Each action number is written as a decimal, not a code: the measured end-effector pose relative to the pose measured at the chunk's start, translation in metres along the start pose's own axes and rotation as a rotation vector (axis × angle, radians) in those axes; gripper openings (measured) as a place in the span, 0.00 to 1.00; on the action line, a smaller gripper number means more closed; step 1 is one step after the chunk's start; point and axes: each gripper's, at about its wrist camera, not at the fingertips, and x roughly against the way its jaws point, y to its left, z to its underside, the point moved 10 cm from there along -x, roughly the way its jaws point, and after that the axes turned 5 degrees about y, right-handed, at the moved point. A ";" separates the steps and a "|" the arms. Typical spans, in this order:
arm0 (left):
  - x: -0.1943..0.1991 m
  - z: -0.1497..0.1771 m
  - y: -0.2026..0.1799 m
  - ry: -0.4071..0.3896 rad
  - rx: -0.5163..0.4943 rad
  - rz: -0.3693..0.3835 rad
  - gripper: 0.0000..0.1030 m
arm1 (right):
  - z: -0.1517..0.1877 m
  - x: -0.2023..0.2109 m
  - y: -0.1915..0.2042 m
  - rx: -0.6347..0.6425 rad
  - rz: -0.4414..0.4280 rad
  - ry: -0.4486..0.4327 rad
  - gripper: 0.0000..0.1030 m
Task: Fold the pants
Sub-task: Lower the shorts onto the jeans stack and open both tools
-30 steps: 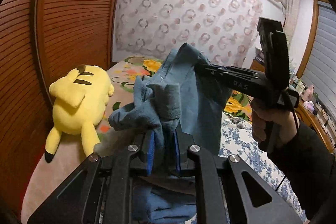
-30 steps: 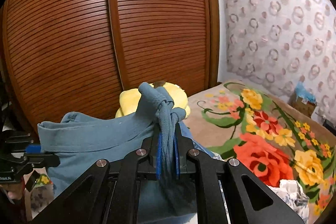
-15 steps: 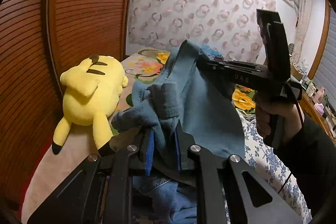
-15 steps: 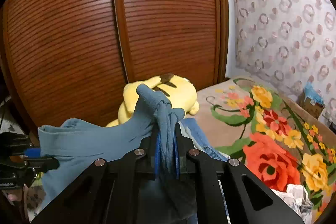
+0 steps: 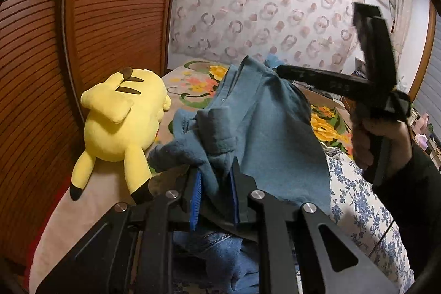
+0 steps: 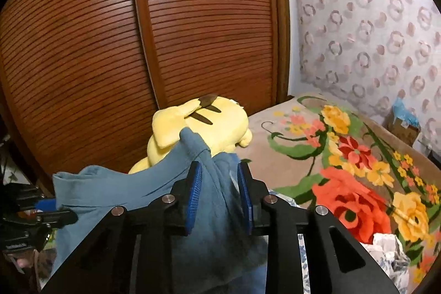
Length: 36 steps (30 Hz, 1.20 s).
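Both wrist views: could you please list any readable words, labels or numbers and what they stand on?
No text can be read.
Pale marking on the right gripper, whose jaws have just been opening around the pants: blurred.
White print on the left gripper: too small.

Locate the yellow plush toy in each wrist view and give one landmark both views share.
Left wrist view: the yellow plush toy lies left of centre, on the bed beside the wooden louvred wardrobe, left of the blue pants.
Right wrist view: the toy lies at centre, partly hidden behind the pants.
Shared landmark: the wardrobe directly behind the toy.
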 end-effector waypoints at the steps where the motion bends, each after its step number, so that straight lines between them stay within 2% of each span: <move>1: -0.001 0.000 0.000 0.001 0.000 -0.001 0.17 | 0.002 0.004 0.001 0.003 0.003 -0.003 0.27; 5: -0.003 0.001 0.001 0.006 -0.003 -0.005 0.18 | 0.009 0.022 0.008 0.012 0.014 -0.023 0.28; 7: -0.003 0.001 0.001 0.006 -0.006 -0.009 0.18 | 0.017 0.025 0.013 0.007 -0.019 -0.011 0.28; 10: 0.001 0.002 0.002 0.001 -0.002 -0.017 0.31 | 0.029 0.022 0.015 0.021 -0.024 0.017 0.28; 12: 0.005 0.000 0.004 -0.017 0.001 -0.025 0.47 | 0.037 0.014 0.014 0.016 -0.029 0.045 0.28; 17: 0.015 -0.005 0.006 -0.038 -0.013 -0.039 0.49 | 0.043 -0.010 -0.003 -0.031 -0.013 0.090 0.28; 21: 0.019 -0.010 0.003 -0.048 -0.027 -0.048 0.49 | 0.037 -0.028 -0.013 -0.094 -0.043 0.101 0.28; 24: 0.018 -0.010 -0.001 -0.040 -0.043 -0.059 0.49 | 0.034 -0.028 -0.014 -0.112 -0.051 0.088 0.28; 29: 0.015 -0.004 -0.006 -0.024 -0.072 -0.054 0.49 | 0.040 -0.015 -0.005 -0.083 -0.009 0.093 0.28; 30: 0.014 -0.003 -0.008 -0.013 -0.074 -0.045 0.64 | 0.041 -0.010 -0.002 -0.078 -0.007 0.089 0.28; 32: 0.016 -0.001 -0.010 -0.016 -0.073 -0.030 0.81 | 0.043 0.000 0.005 -0.074 -0.010 0.079 0.28; 36: 0.020 0.001 -0.012 -0.006 -0.083 -0.044 0.90 | 0.049 0.018 0.014 -0.086 -0.020 0.060 0.28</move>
